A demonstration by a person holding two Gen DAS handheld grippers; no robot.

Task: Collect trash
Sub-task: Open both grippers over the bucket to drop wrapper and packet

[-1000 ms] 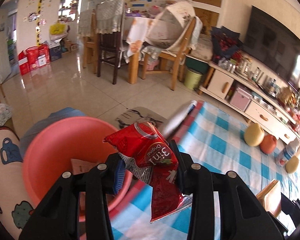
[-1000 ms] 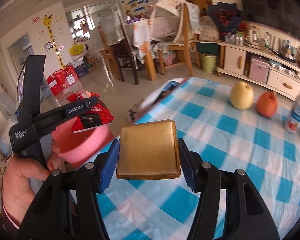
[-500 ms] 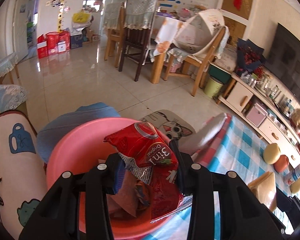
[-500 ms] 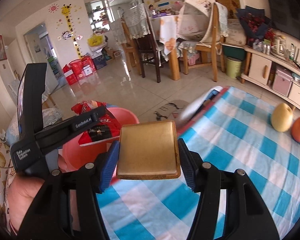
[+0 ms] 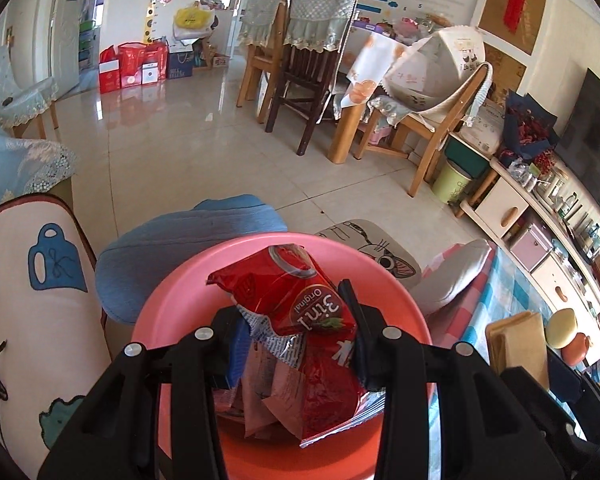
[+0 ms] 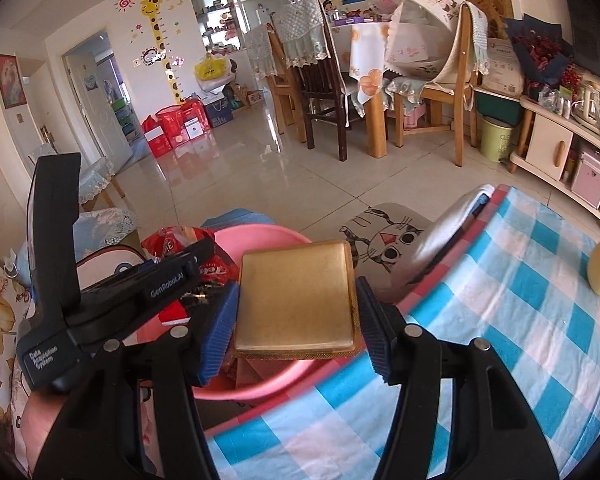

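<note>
Left tongs (image 5: 296, 344) clamp a red snack wrapper (image 5: 296, 304) above the pink bin (image 5: 172, 312): light, crinkly, slippery film, best pinched mid-body. Right tongs (image 6: 296, 316) grip a gold packet (image 6: 296, 300) by its side edges, at the bin's near rim; flat, probably stiffer.

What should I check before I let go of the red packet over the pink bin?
1. Left gripper shut on red packet: ok.
2. Packet above the pink bin opening: ok.
3. Room in the bin: ok, other wrappers lie low inside.
4. Right gripper shut on gold packet: ok.
5. Gold packet fully over the bin: not ok, it sits at the rim by the checked tablecloth.
6. Bin standing steady: cannot tell, its base is hidden.
</note>
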